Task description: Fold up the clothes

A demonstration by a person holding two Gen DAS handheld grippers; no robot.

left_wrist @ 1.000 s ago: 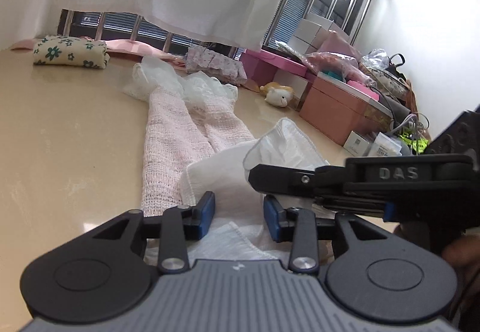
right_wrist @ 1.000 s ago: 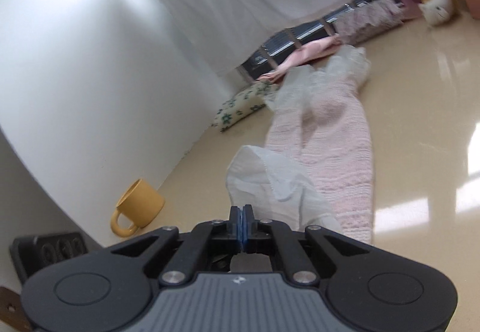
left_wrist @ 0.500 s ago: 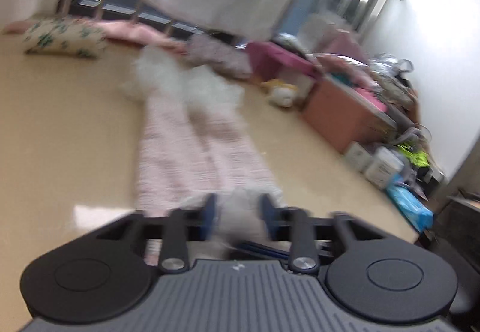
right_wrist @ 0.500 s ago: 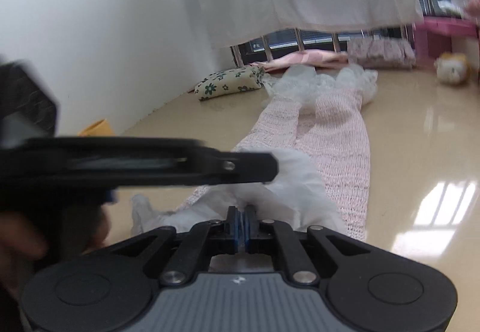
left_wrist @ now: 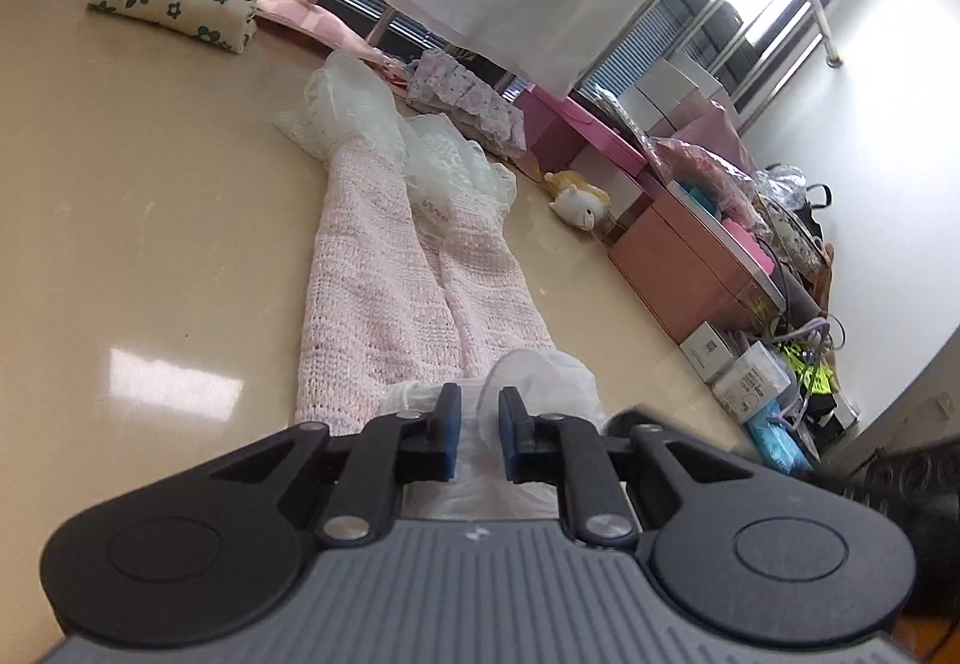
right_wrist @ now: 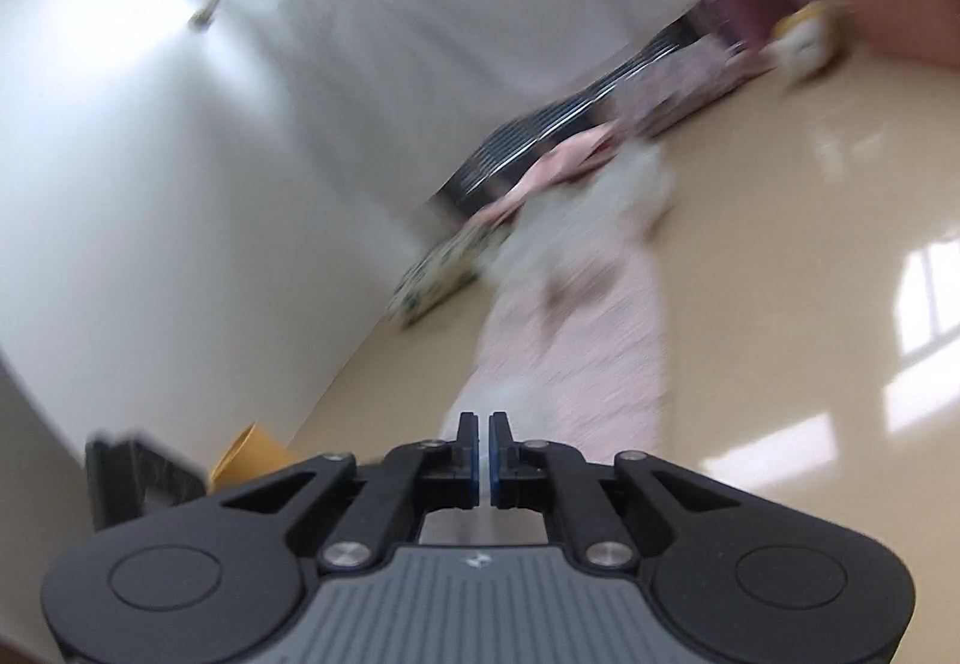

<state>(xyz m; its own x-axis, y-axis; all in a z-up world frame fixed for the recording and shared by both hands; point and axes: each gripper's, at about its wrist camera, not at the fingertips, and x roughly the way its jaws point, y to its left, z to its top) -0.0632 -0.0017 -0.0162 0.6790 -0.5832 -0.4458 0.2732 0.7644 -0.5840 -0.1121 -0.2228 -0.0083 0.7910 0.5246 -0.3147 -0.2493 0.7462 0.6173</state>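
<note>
A pink knit garment (left_wrist: pixel 390 298) with white lace cuffs (left_wrist: pixel 384 124) lies flat and long on the beige floor, its white near end (left_wrist: pixel 540 370) bunched up. My left gripper (left_wrist: pixel 478 433) hovers at that near end, jaws part open with white fabric showing between them. In the blurred right wrist view the same garment (right_wrist: pixel 594 340) stretches away. My right gripper (right_wrist: pixel 483 451) sits over its near end, jaws almost closed with a thin gap and nothing clearly held.
A floral folded cloth (left_wrist: pixel 174 1) lies far left by the window. A plush toy (left_wrist: pixel 579 196), pink boxes (left_wrist: pixel 678 256) and clutter line the right wall. A yellow mug (right_wrist: pixel 252 454) and a black device (right_wrist: pixel 138 484) sit at left in the right wrist view.
My right gripper has let go of the white fabric and opened a sliver, swinging away. My left gripper has narrowed and moved onto the garment's white near end. The raised white flap has dropped.
</note>
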